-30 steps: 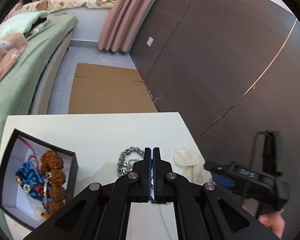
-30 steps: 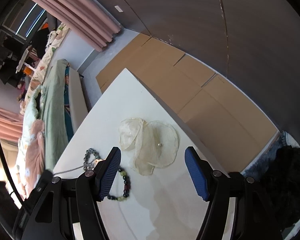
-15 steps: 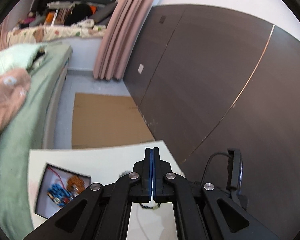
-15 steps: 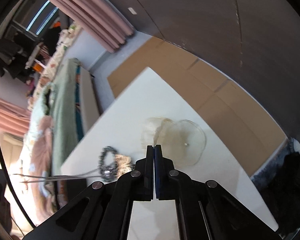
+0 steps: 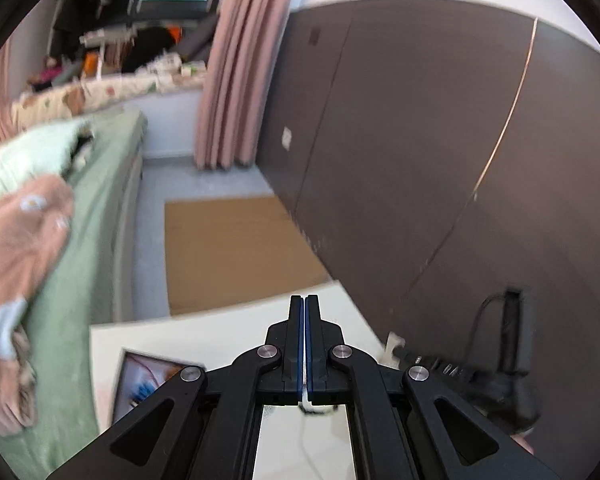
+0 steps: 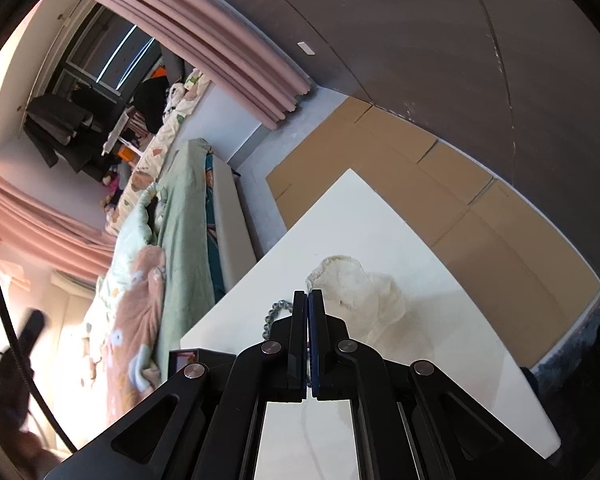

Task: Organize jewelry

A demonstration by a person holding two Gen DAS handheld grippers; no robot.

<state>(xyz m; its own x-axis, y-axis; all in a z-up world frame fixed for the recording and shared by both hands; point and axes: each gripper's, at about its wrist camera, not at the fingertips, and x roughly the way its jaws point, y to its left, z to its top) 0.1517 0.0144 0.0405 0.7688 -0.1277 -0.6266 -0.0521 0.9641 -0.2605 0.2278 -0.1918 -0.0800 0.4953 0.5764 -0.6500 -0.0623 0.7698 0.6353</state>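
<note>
Jewelry box (image 5: pixel 148 384) on the white table (image 6: pixel 440 320) already holds some pieces. Beside it lies a beaded bracelet (image 6: pixel 276 310). Both right gripper (image 6: pixel 308 308) and left gripper (image 5: pixel 304 312) are closed; any hold is unclear.

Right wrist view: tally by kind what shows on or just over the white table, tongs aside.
Cream sheer pouch bundle: 1
Silver bead bracelet, partly hidden: 1
Dark box, only a corner showing: 1
Total: 3
</note>
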